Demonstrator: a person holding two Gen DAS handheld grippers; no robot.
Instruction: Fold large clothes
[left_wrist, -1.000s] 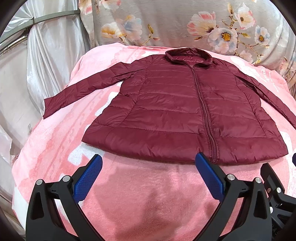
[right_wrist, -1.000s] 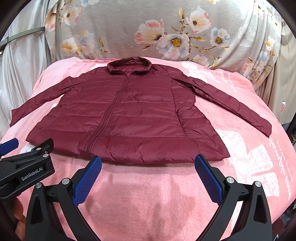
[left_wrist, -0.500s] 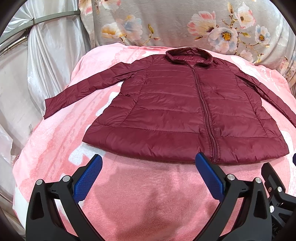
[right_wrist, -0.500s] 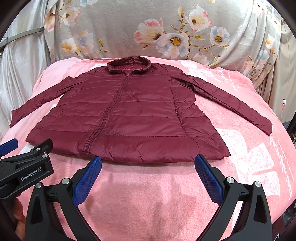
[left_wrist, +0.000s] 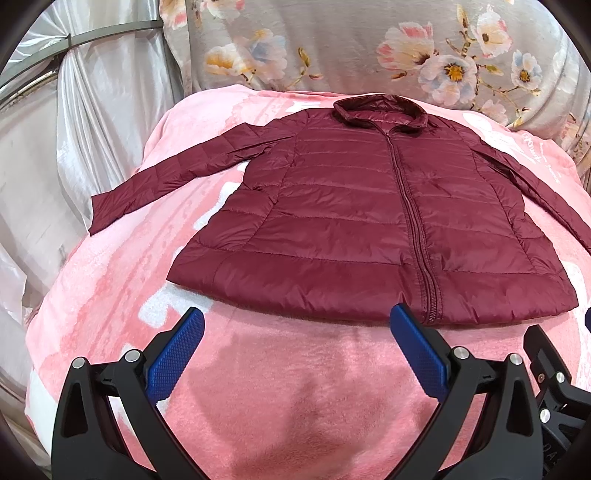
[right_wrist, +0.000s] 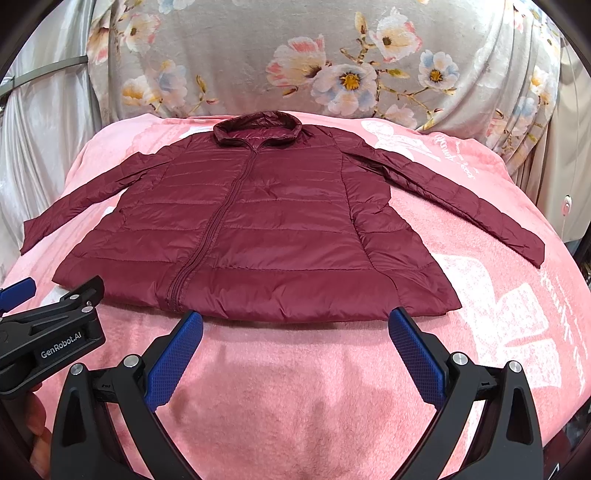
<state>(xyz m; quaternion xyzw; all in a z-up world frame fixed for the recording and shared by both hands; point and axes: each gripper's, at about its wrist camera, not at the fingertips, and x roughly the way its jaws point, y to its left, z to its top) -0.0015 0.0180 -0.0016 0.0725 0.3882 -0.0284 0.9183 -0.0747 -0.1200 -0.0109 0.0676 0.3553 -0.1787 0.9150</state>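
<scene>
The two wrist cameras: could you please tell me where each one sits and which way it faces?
Left wrist view: on the left gripper, jaws open, facing the flat maroon quilted puffer jacket from its hem's left half; the right gripper's black body shows at the right edge.
Right wrist view: on the right gripper, jaws open, facing the hem's right half; the left gripper shows at left.
Both share the jacket, the fuzzy pink blanket and the floral grey cloth.

Bed cover: pink blanket (right_wrist: 295, 387) with white prints and lettering, spread wide.
Behind: grey floral cloth (right_wrist: 295, 55), pink, white and blue blossoms, hanging in soft folds.
Left side: silvery satin drape (left_wrist: 92, 129), gathered under a metal bar (left_wrist: 110, 31).
Light: bright and even, faint shadows on the blanket's near edge.
</scene>
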